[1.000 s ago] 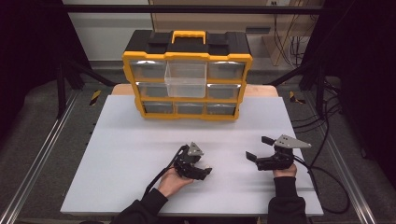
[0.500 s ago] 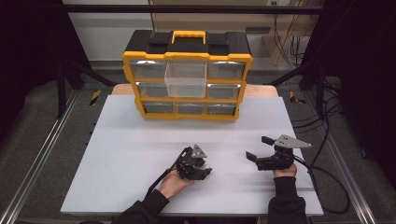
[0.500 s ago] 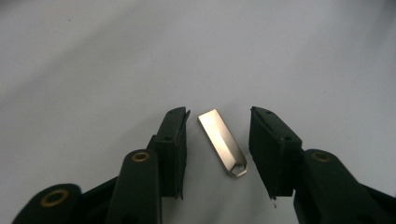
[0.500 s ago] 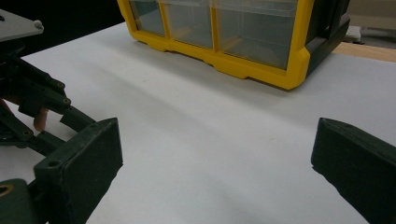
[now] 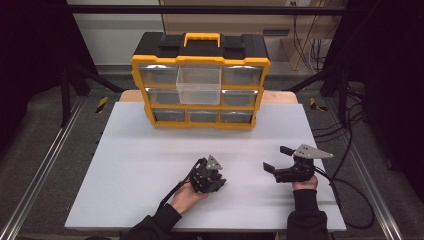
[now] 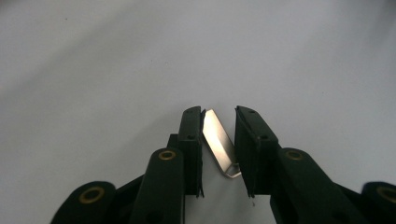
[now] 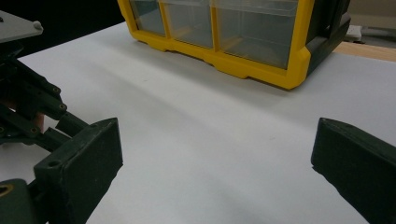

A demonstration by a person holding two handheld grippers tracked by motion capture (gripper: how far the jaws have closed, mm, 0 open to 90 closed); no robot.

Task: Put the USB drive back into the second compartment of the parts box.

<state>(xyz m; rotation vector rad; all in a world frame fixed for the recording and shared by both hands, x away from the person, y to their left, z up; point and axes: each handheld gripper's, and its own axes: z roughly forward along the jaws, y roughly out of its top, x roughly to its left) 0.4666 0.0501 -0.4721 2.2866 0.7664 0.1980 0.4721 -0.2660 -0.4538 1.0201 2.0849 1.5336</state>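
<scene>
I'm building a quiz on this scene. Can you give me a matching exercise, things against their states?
Things:
1. left gripper
2. right gripper
3. top-middle drawer
4. organizer handle

States:
A. pulled forward out of the organizer
B. jaws spread wide, nothing between them
C. yellow, on top
D. jaws around a small metal strip

Pairs: 1-D, 2-B, 3-A, 4-C

my left gripper [image 6: 218, 122] hides one end of the small metal piece [image 6: 218, 140] behind its jaw, i can't tell what that piece is, and the organizer's [image 7: 243, 35] top is cut off.
</scene>
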